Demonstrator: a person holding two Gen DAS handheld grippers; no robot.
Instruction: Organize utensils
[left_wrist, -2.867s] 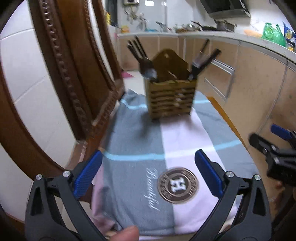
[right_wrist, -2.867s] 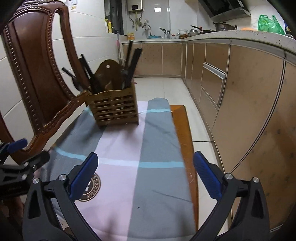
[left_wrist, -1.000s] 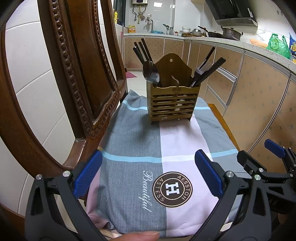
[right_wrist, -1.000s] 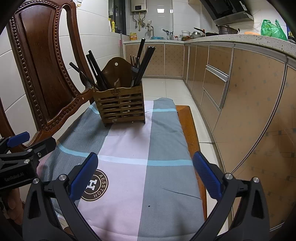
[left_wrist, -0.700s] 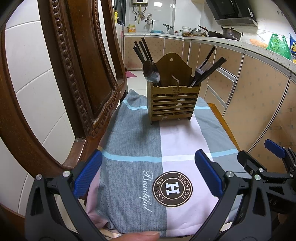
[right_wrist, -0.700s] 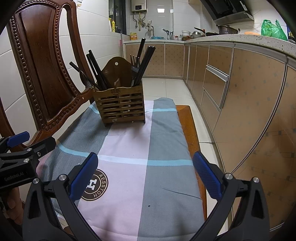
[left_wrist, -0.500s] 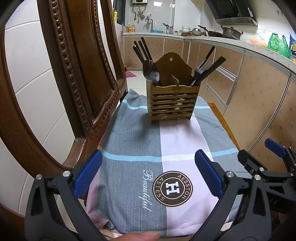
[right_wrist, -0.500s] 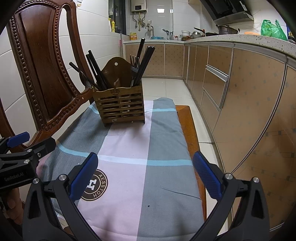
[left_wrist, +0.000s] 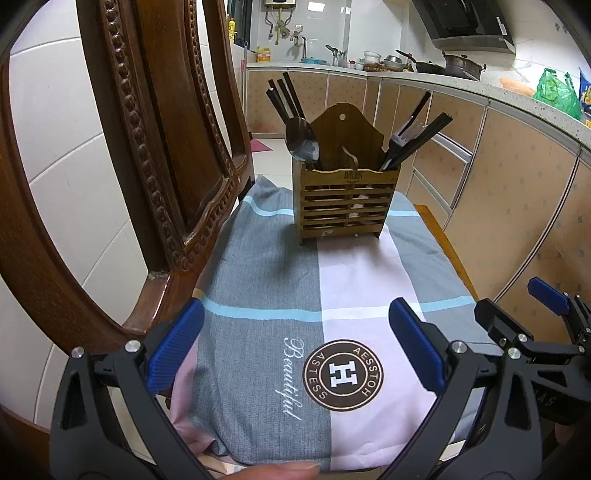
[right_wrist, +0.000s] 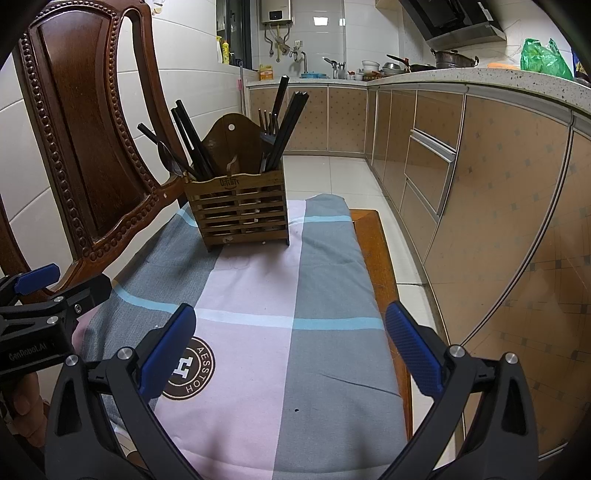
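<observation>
Both the left tongs (left_wrist: 295, 350) and right tongs (right_wrist: 291, 349) are spread wide and empty, while the thin, stiff, probably slippery chopsticks (left_wrist: 286, 98) stand in the wooden holder (left_wrist: 345, 199) at top middle, best pinched near their tops.

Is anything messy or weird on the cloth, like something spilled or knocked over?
Nothing looks spilled or knocked over. The wooden utensil holder stands upright at the far end of the cloth. The chopsticks and spoon lean outward in different directions, a bit untidy. Both claws, left and right, are open and empty.
</observation>
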